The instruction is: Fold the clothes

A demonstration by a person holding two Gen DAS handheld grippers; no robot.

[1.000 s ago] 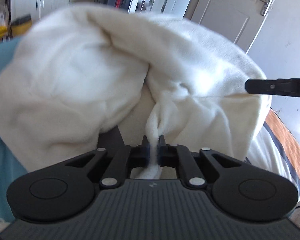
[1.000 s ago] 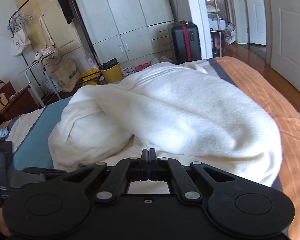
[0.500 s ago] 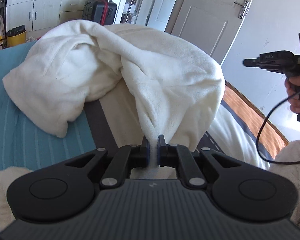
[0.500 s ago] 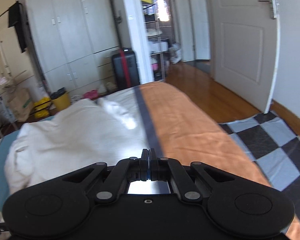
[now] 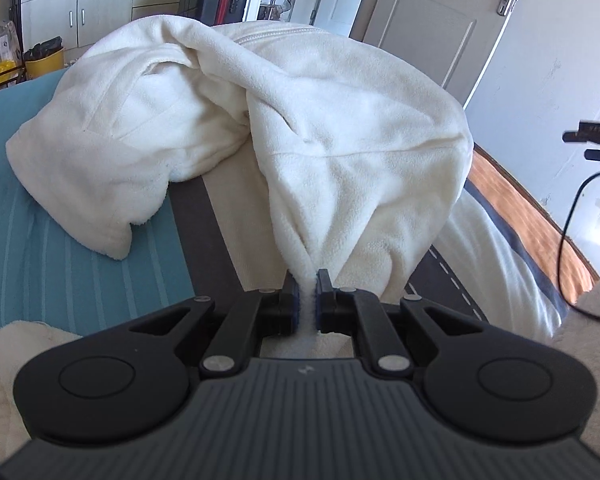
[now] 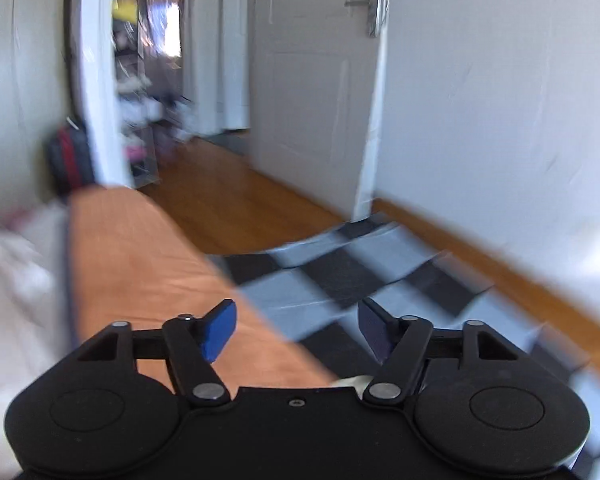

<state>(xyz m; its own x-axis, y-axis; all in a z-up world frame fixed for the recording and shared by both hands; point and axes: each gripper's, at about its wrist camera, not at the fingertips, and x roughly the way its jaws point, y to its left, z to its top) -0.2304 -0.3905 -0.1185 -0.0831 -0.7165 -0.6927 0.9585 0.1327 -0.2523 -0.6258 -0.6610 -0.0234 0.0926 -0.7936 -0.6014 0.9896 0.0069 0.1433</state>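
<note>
cream fleece garment (image 5: 340, 128): heaped on bed (image 5: 80, 240)
your left gripper (image 5: 308, 300): pinching its edge
your right gripper (image 6: 292, 328): jaws opening, nothing between

fluffy cream fleece garment (image 5: 340, 128), glossy wooden floor (image 6: 236, 200)

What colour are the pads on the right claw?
Blue pads, seen best in the right wrist view, where the right claw is opening with nothing between them.

Motion blur smears the white garment (image 6: 16, 276) and checkered rug (image 6: 340, 276).
</note>
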